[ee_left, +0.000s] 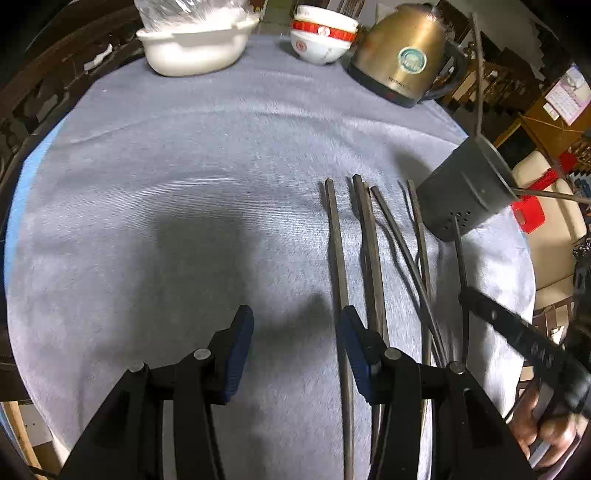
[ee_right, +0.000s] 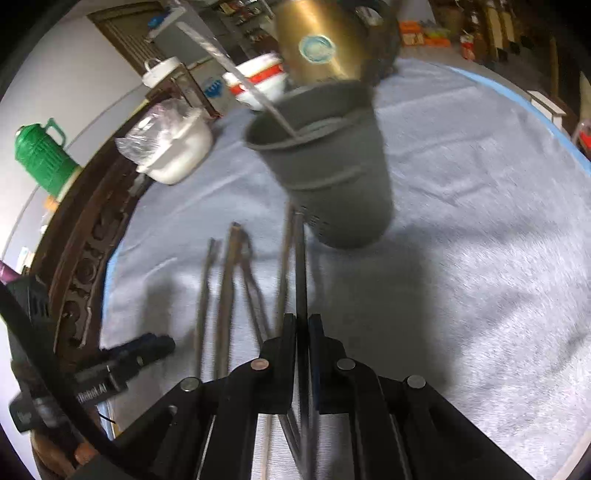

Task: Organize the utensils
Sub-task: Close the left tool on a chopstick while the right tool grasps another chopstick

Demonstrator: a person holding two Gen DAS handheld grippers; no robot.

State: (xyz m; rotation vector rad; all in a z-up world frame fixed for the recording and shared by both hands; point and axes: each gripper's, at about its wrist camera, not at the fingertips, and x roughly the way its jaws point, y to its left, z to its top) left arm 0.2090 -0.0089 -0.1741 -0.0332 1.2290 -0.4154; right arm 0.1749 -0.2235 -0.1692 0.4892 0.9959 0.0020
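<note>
I'm in a lived-in home, at a dining table (ee_left: 184, 155) under grey cloth. Stacked bowls (ee_left: 323, 37), a brass kettle (ee_left: 402, 55) and a white dish (ee_left: 195, 44) sit at its far edge; a green thermos (ee_right: 42, 158), cluttered shelves (ee_right: 491, 29) and a carved chair (ee_right: 81, 258) surround me.
</note>
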